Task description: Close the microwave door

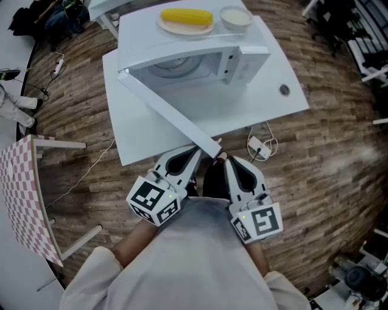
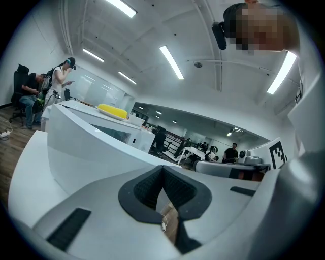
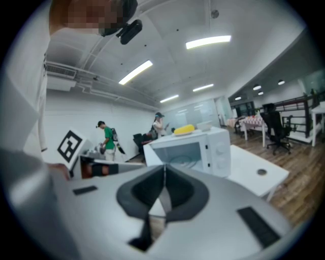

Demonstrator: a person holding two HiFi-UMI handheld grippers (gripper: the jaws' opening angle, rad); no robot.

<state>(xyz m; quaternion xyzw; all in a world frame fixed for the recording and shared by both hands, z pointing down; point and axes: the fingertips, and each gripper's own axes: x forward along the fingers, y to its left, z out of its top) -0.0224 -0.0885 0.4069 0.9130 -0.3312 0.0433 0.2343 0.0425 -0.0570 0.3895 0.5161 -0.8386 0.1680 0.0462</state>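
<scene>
A white microwave (image 1: 200,57) stands on a white table (image 1: 267,103) with its door (image 1: 170,112) swung wide open towards me. The door's free end reaches past the table's near edge. My left gripper (image 1: 195,151) is shut on nothing, its tips just below that free end. My right gripper (image 1: 225,158) is shut too, close to the right of the door's end. The left gripper view has the shut jaws (image 2: 162,172) with the door (image 2: 91,152) rising at left. In the right gripper view the shut jaws (image 3: 163,172) face the microwave's open cavity (image 3: 203,147).
On the microwave's top lie a plate with a yellow corn cob (image 1: 186,17) and a small white bowl (image 1: 235,17). A white adapter with its cable (image 1: 259,145) lies on the wooden floor near the table. A checkered table (image 1: 24,194) stands at left. People stand in the background.
</scene>
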